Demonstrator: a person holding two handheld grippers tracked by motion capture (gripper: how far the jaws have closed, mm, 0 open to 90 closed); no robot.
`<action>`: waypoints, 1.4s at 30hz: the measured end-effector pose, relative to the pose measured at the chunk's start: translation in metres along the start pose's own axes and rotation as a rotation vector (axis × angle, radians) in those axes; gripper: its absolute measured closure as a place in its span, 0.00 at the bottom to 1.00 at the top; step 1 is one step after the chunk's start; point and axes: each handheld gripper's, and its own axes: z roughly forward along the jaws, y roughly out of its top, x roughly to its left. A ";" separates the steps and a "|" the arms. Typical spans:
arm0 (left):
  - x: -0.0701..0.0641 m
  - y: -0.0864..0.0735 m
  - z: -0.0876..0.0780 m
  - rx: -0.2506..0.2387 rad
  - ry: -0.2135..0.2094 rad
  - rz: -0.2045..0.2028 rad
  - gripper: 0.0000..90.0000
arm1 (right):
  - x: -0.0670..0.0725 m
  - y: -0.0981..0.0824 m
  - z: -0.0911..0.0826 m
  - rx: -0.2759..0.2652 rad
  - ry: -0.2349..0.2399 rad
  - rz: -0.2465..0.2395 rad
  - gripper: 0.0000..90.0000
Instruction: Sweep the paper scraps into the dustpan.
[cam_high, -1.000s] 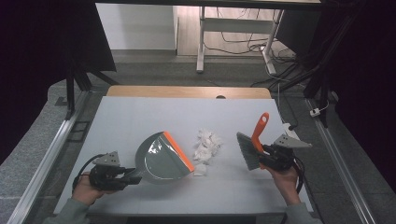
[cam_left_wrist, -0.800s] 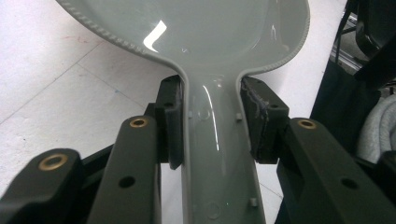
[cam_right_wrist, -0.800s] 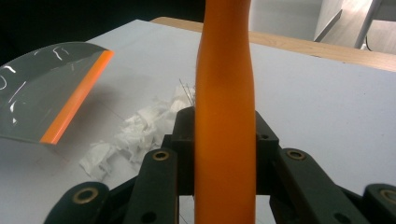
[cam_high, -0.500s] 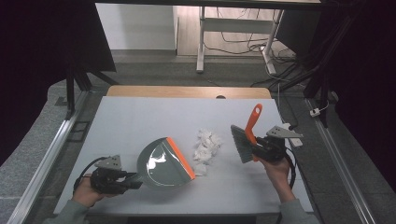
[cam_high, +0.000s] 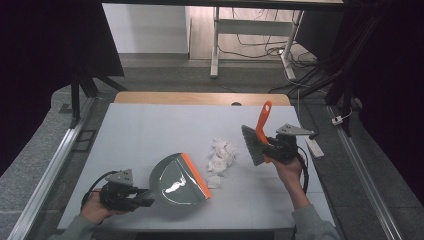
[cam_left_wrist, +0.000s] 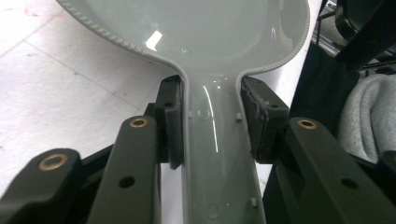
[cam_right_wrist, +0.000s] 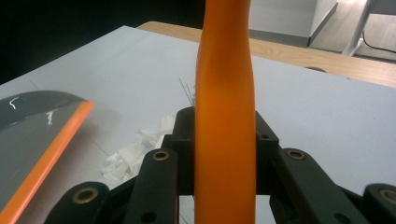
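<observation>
Now left tongs (cam_high: 145, 196) pinch dustpan (cam_high: 177, 180), mouth rightward; right tongs (cam_high: 264, 145) pinch upright brush (cam_high: 256, 137).

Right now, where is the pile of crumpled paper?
In the high view, the crumpled paper lies mid-table, between the dustpan's orange lip on its left and the brush on its right.
</observation>
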 end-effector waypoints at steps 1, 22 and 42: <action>0.000 0.000 0.000 0.001 -0.002 -0.004 0.68 | 0.000 0.001 0.003 0.003 0.003 -0.003 0.78; 0.001 0.000 0.011 0.044 -0.031 -0.022 0.68 | -0.007 0.020 0.061 0.083 -0.025 -0.023 0.78; 0.002 0.001 0.016 0.059 -0.035 -0.029 0.68 | -0.017 0.017 0.080 0.128 -0.068 -0.031 0.78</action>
